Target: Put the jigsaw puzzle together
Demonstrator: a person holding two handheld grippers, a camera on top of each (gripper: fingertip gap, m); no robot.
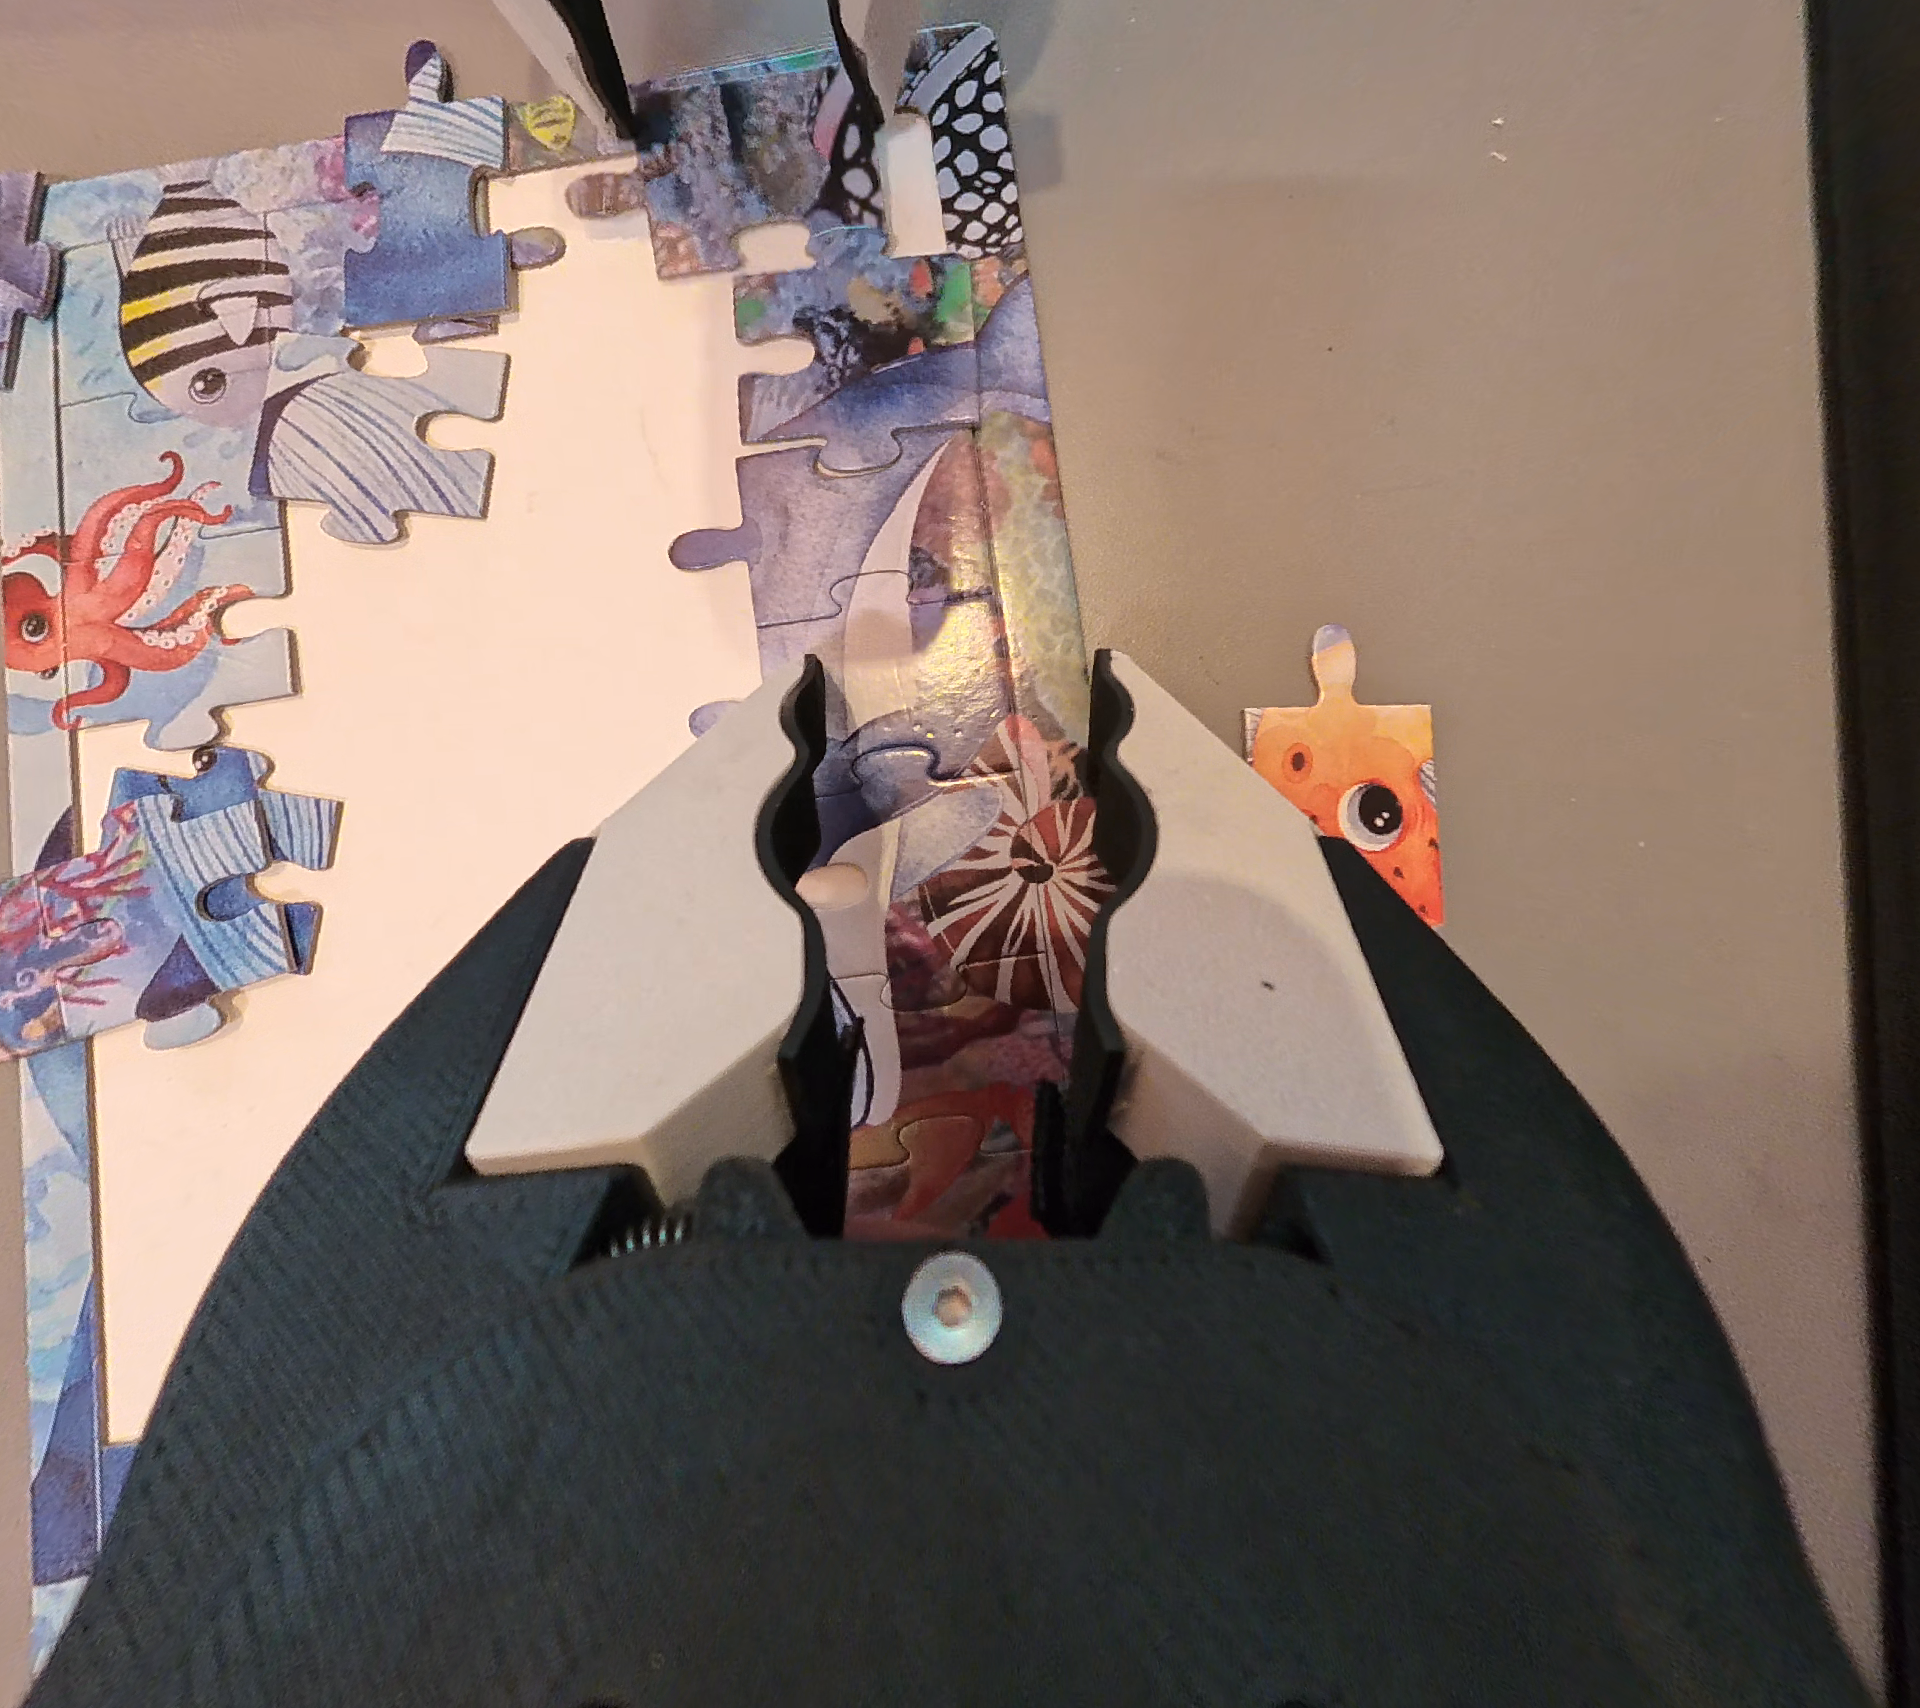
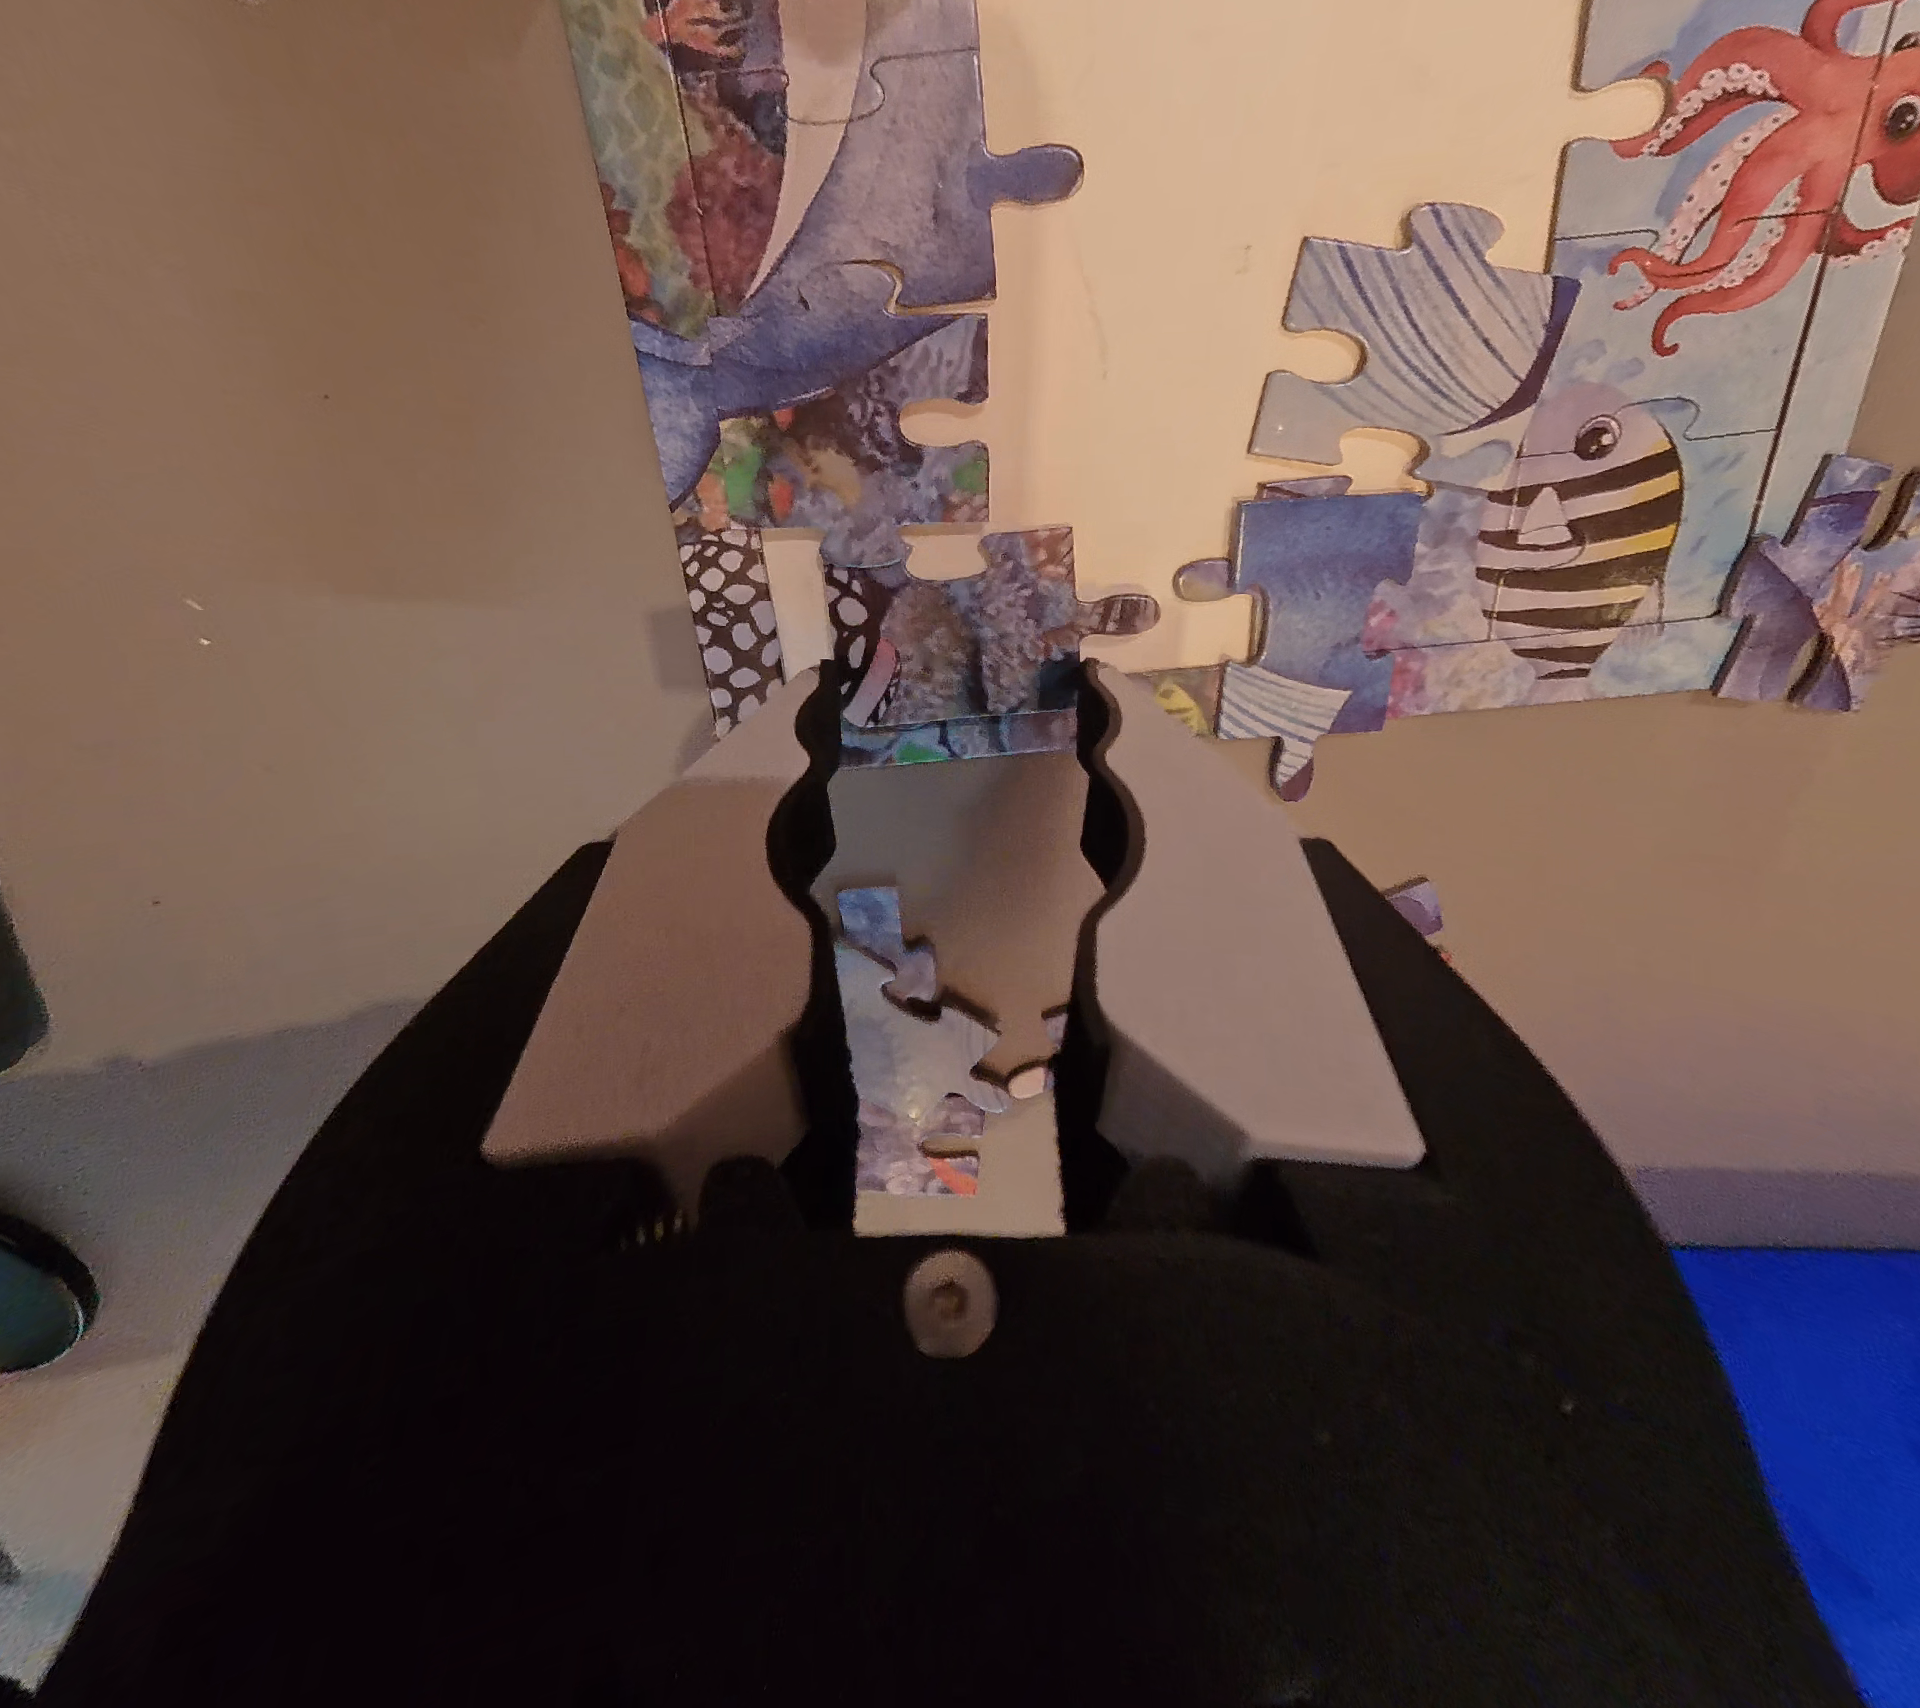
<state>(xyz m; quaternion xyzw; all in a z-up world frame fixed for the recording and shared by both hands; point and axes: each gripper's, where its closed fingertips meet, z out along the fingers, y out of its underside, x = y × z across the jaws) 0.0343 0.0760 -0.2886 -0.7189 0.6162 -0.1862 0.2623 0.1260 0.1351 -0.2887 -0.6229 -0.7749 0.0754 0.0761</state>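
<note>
A: Where are we?

B: Our left gripper [image 1: 956,682] hangs over the puzzle's [image 1: 914,515] right border, jaws apart, empty. Our right gripper [image 2: 956,692], also gaping, straddles the coral piece [image 2: 977,619] at the far corner.

A: What could go wrong?

B: That piece looks half-seated. If we press unevenly, we could lift its neighbours or shift the tray [image 1: 582,515].

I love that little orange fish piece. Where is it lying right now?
The orange fish piece lies alone on the grey table, off the puzzle board. In the left wrist view it sits just right of the left gripper, beside the board's finished right edge.
</note>
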